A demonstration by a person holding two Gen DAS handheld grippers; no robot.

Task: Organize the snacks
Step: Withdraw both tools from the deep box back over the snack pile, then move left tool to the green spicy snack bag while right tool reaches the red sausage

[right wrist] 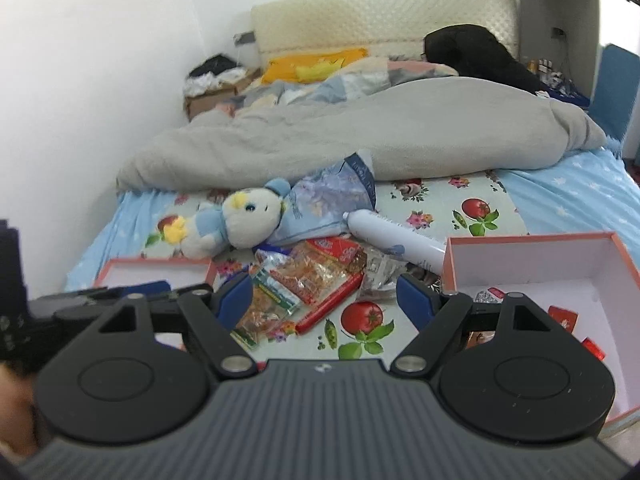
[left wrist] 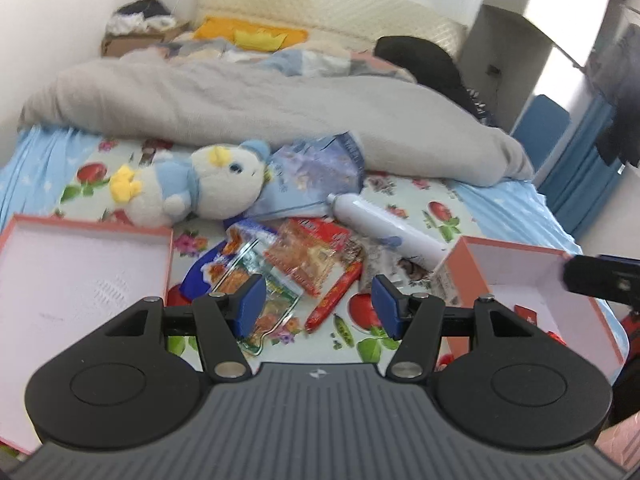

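Observation:
A pile of snack packets (left wrist: 304, 260) lies on the bed between two pink boxes, with a red sausage stick (left wrist: 334, 298) at its near edge. It also shows in the right wrist view (right wrist: 316, 272), sausage (right wrist: 328, 308) included. My left gripper (left wrist: 318, 306) is open and empty, hovering just above the sausage and packets. My right gripper (right wrist: 326, 300) is open and empty over the same pile. The left box (left wrist: 80, 272) holds nothing visible. The right box (right wrist: 560, 280) holds a few small red packets (right wrist: 562, 318).
A plush duck toy (left wrist: 192, 188), a blue foil bag (left wrist: 316, 172) and a white tube (left wrist: 384, 224) lie behind the pile. A grey blanket (left wrist: 248, 104) covers the far bed. A floral mat (right wrist: 432, 208) lies under everything.

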